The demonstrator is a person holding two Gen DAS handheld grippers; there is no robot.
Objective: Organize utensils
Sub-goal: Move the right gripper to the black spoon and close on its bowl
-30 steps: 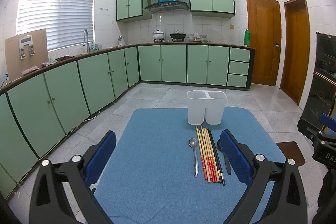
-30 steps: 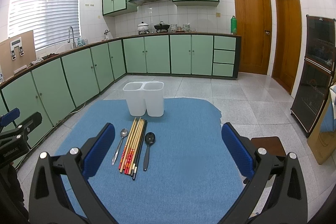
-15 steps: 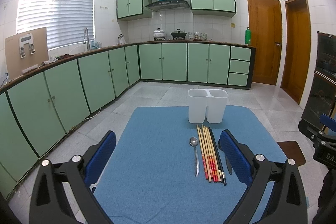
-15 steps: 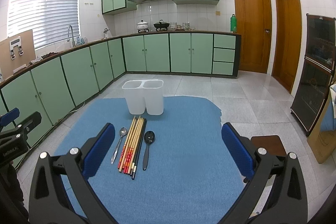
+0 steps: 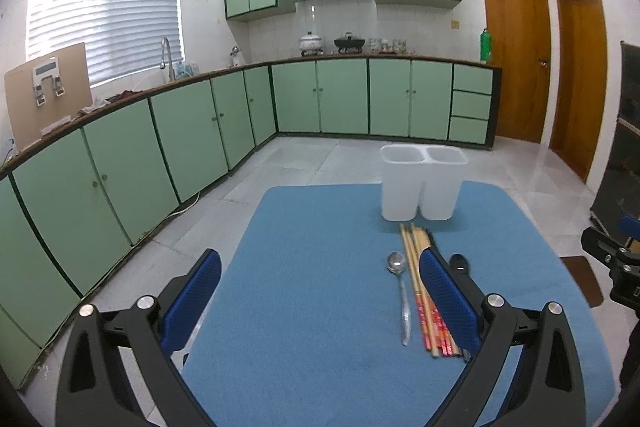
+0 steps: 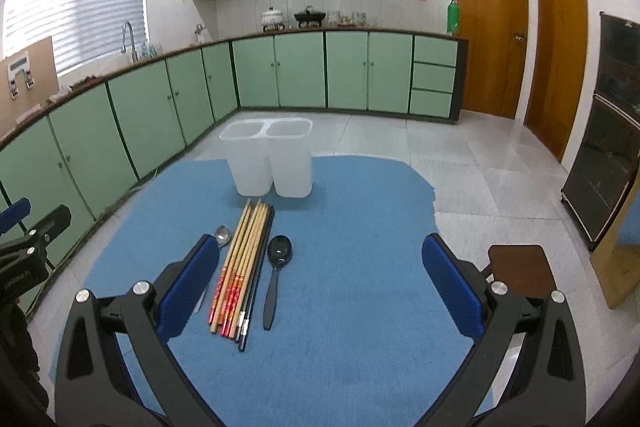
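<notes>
Utensils: chopsticks, steel spoon, black spoon before white holder | both hand-held grippers spread apart, empty | no legible writing

A white holder with two empty cups stands upright on the blue mat. Just in front lie a silver spoon, a bunch of chopsticks and a black spoon, side by side.
</notes>
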